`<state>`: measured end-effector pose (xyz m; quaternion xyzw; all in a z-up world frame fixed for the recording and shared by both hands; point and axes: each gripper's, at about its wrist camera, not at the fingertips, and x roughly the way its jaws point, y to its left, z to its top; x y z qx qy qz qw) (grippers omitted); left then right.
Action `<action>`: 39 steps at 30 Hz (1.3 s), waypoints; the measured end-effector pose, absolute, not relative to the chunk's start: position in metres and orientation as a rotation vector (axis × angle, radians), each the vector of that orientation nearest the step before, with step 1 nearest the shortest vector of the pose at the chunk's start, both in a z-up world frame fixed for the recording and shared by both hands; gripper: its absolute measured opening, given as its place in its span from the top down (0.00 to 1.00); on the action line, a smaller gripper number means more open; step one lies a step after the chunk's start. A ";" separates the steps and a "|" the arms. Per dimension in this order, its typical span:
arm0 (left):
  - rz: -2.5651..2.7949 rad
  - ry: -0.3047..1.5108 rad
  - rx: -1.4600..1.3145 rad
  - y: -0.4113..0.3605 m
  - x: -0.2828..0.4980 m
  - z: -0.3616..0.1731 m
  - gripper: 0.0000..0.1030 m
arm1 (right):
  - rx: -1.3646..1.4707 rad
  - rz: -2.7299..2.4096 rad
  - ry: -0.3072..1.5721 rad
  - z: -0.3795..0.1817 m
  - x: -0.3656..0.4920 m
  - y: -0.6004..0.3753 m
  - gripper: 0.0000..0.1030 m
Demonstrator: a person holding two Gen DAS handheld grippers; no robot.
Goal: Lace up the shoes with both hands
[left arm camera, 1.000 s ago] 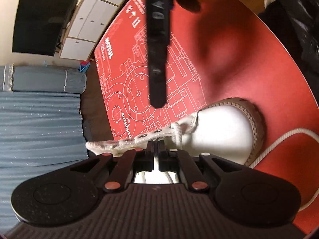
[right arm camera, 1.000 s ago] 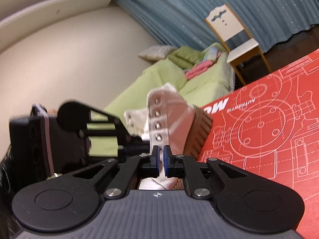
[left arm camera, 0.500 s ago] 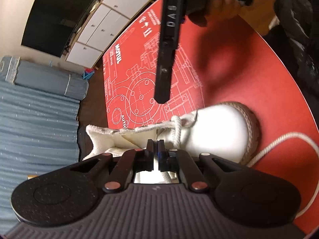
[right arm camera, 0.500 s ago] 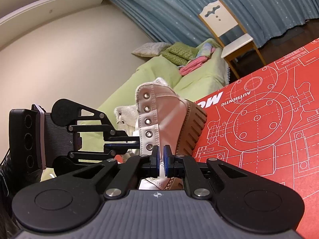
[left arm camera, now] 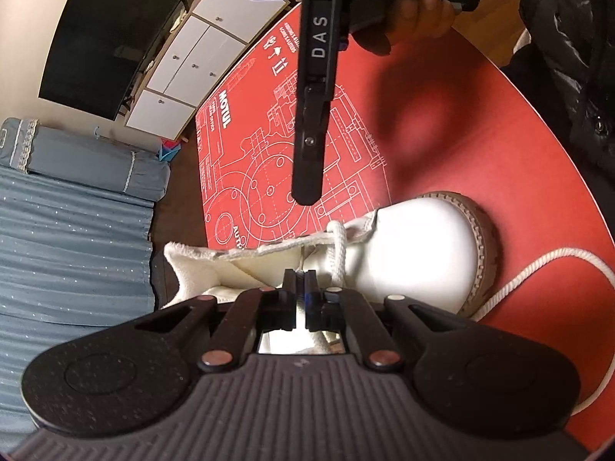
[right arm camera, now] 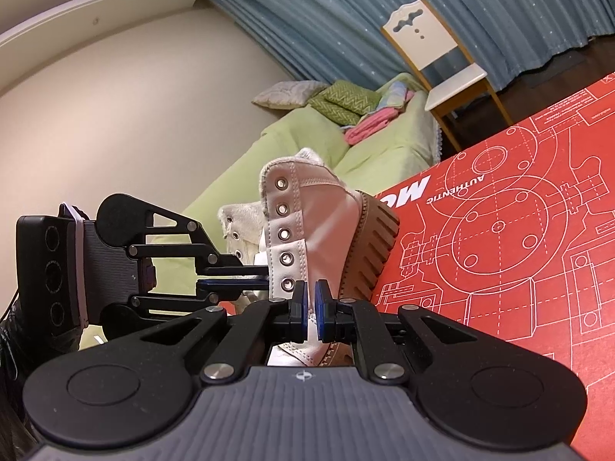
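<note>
Jaws of the left gripper (left arm camera: 300, 282) sit nearly closed just above the white boot (left arm camera: 419, 246); whether they pinch the lace (left arm camera: 338, 247) I cannot tell. Only the lowest eyelets look threaded. Beyond, the right gripper (right arm camera: 310, 297) pinches the boot's eyelet flap (right arm camera: 286, 230), upper holes empty.

White boot (right arm camera: 323, 226) tipped on red mat (right arm camera: 519, 230), eyelets showing.

Left claw (left arm camera: 300, 284) body hid the shoe's (left arm camera: 415, 246) near side; lace (left arm camera: 538, 272) ran off right edge. Whatever sat between right claw (right arm camera: 310, 299) pads was unclear; chair (right arm camera: 434, 57) legs cut by tabletop (right arm camera: 519, 230).
</note>
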<state>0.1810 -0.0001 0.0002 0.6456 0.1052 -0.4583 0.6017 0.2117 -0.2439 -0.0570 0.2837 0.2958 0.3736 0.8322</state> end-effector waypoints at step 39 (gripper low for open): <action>-1.081 0.237 1.347 0.008 0.194 -0.009 0.99 | 0.645 0.787 0.618 -0.059 0.208 -0.253 0.89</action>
